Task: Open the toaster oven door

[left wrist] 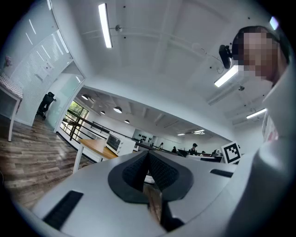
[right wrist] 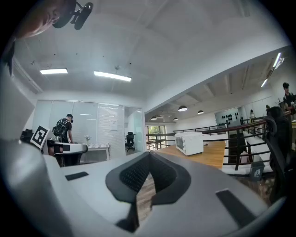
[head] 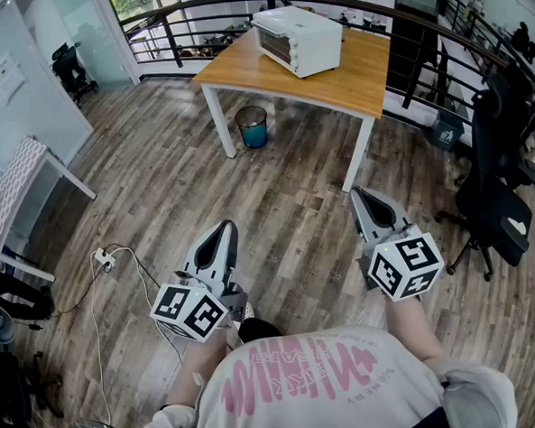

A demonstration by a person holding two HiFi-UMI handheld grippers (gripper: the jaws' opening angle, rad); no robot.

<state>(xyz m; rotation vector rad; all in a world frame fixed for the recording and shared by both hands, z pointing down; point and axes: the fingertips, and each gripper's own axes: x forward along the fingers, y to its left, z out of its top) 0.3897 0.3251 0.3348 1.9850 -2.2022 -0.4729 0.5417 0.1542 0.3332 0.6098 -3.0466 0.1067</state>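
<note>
I observe both grippers held low in front of the operator's body and pointing roughly level, well apart from the work area. The left gripper (head: 224, 227), a grey wedge-shaped two-jaw tool with a marker cube at its rear, has its dark ribbed pads pressed together at the tips in the left gripper view (left wrist: 148, 153), with nothing between them. The right gripper (head: 361, 194), of the same build, likewise has its jaws fully together and empty in the right gripper view (right wrist: 149, 154). The white box-shaped toaster oven (head: 297, 39) stands on the far part of a light wooden table with white legs (head: 359, 78), across the room from both grippers. Neither tool touches it. Its glass-fronted door (head: 274, 47) faces the left of the head view and sits upright, flush with the casing, so I record it as closed. The oven also shows small in the left gripper view (left wrist: 113, 142) and in the right gripper view (right wrist: 189, 142). A round blue waste bin (head: 252, 128) stands on the grey-brown wood plank floor (head: 276, 208) beside the table's near left leg. A black office chair (head: 495, 205) stands to the right, beside the right gripper.
</note>
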